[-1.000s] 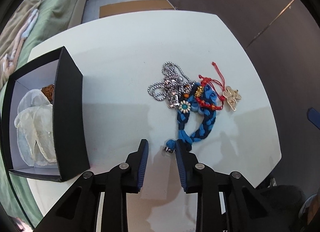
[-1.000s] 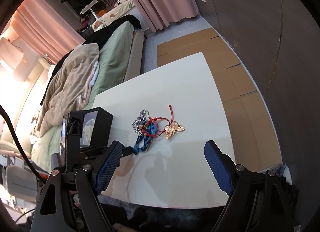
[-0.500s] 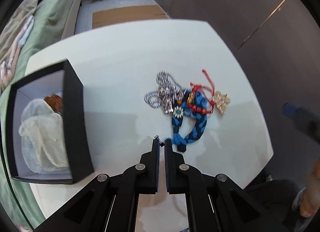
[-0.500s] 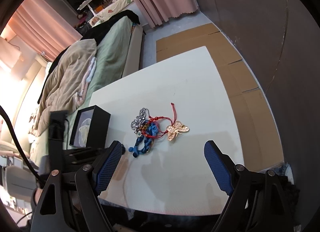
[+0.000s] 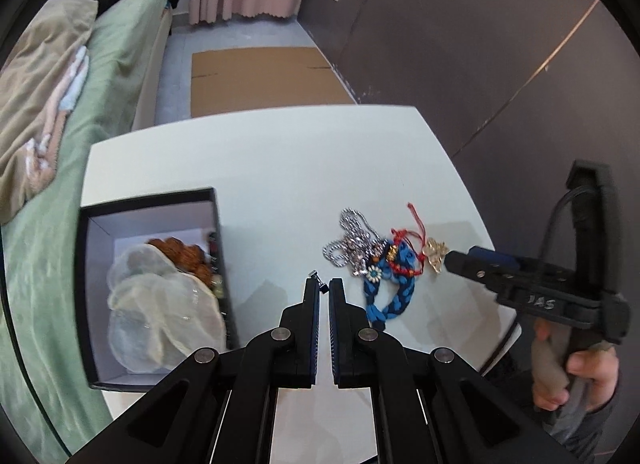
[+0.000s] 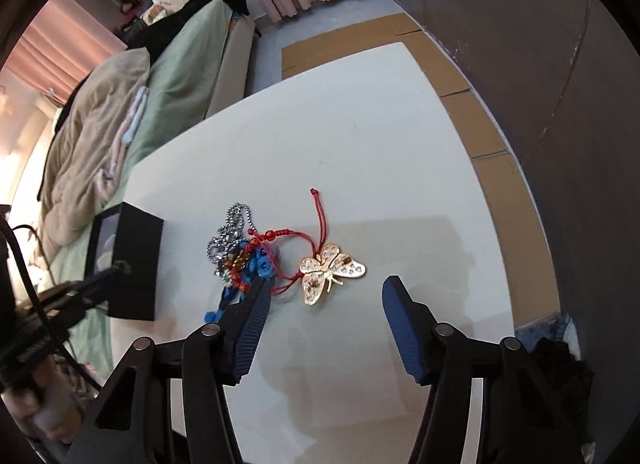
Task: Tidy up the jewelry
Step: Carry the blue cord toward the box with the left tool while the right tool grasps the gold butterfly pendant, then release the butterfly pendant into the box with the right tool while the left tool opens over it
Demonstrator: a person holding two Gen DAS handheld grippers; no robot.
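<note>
Left wrist view: the left gripper (image 5: 324, 291) pinches a small charm (image 5: 316, 276) in narrow jaws, beside the black box (image 5: 160, 199). The right gripper (image 6: 324, 300), jaws wide, nears the butterfly pendant (image 6: 330, 270) on the bench (image 6: 360, 135); its red cord (image 6: 280, 240) may drag the tangled pile

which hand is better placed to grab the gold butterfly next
Right. Its tongs are open and hover just in front of the gold butterfly, which lies clear at the pile's edge. The left tongs are shut on a small metal piece, nearer the black box.
</note>
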